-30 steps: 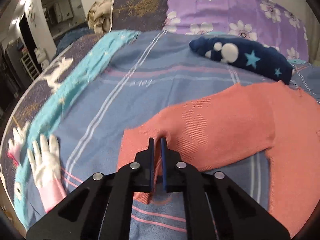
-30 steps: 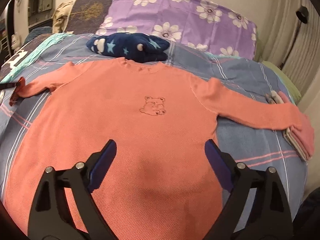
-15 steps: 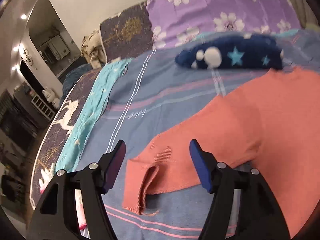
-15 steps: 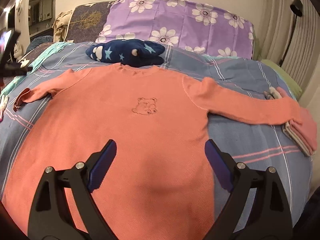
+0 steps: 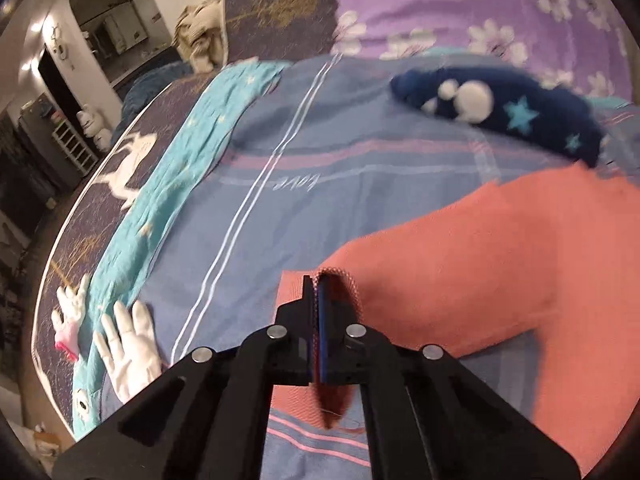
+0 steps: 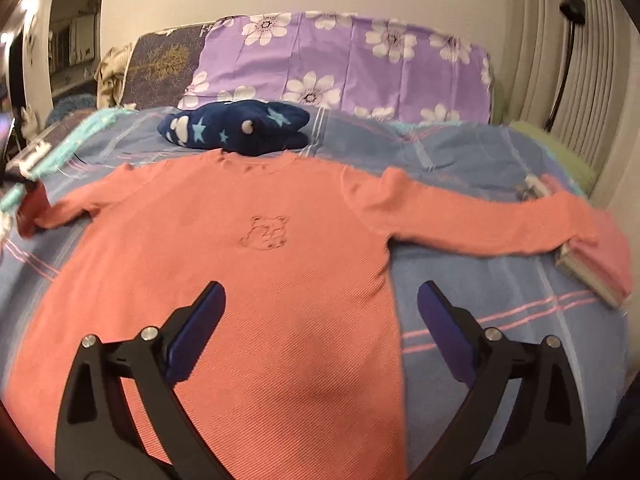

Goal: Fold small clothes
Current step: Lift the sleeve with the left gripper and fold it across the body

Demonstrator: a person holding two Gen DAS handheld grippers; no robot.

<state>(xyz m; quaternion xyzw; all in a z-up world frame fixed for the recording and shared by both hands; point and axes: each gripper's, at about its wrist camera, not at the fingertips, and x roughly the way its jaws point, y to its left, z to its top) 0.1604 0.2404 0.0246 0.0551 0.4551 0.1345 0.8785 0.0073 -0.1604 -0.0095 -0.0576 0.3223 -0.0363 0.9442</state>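
Observation:
A salmon long-sleeved shirt [image 6: 264, 280] with a bear outline lies face up on the blue plaid bedspread [image 6: 500, 320], sleeves spread. My left gripper [image 5: 318, 284] is shut on the cuff of its left sleeve [image 5: 440, 280], with the cuff fabric bunched up between the jaws. In the right wrist view that cuff [image 6: 34, 208] shows at the far left, lifted a little. My right gripper [image 6: 320, 312] is open and empty, hovering over the shirt's lower body near its right side edge.
A navy star-patterned plush garment [image 6: 236, 128] lies behind the collar. A stack of folded clothes [image 6: 596, 264] sits under the right cuff. Purple flowered pillow [image 6: 352, 64] at the head. White gloves [image 5: 128, 352] and a turquoise cloth [image 5: 172, 184] lie at the bed's left edge.
My left gripper was open above the sleeve cuff half a second ago; it has come down and shut on the cuff. The right gripper has stayed open and drifted slightly.

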